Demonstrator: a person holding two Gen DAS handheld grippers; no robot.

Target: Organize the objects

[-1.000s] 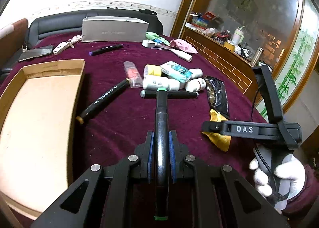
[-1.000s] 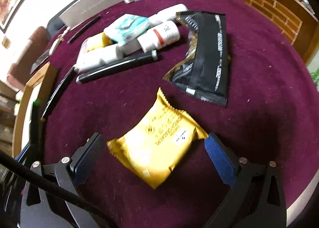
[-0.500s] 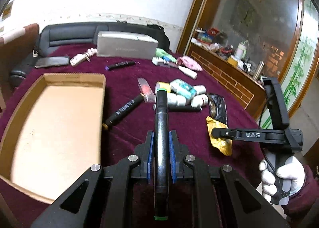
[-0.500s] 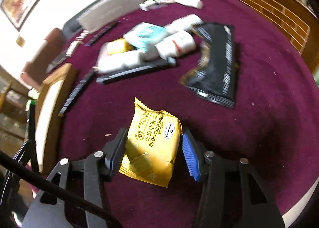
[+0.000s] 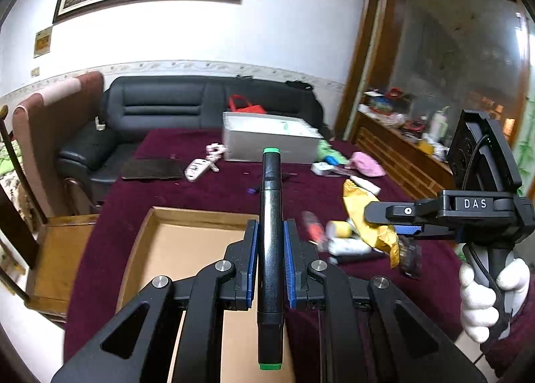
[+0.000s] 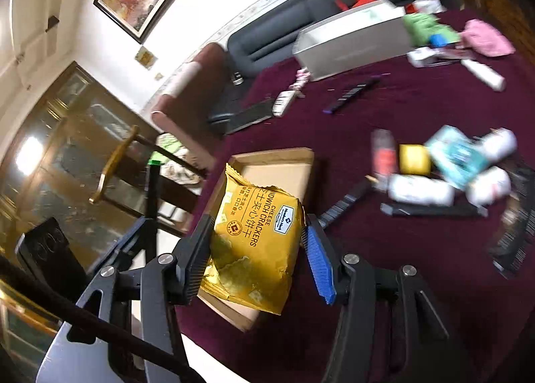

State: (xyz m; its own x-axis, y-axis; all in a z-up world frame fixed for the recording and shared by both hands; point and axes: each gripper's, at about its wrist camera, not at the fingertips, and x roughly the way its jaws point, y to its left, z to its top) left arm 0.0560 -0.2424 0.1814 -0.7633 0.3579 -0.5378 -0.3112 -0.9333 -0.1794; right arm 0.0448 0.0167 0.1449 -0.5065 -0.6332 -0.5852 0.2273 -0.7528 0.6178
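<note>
1. Left gripper [image 5: 270, 264]: fingers [image 5: 251, 262] pinch a black marker pen with green end caps [image 5: 271, 215] at mid-barrel; the pen runs along the fingers and hangs above the shallow brown cardboard tray [image 5: 187, 242].
2. Right gripper [image 6: 257, 249]: fingers [image 6: 316, 262] pinch a yellow foil packet of cheese sandwich crackers [image 6: 255, 239] across its width, clear of the counter [image 6: 418, 282], over the tray's near edge [image 6: 277, 154].
3. On the maroon counter cloth beside the tray: the loose heap of white bottles [image 6: 421, 189], a teal pack and more black markers, not yet sorted.
4. Risk, judged: the foil is slick and puffy, so the packet may slip or its crackers be crushed. The pen is held in a narrow band and could pivot; released from height it may roll or bounce off the tray.
5. Against a second ago: the right fingers stood wide around the packet lying on the cloth, then closed on it; both grippers have risen and now face the tray; the pen grip is unchanged.
</note>
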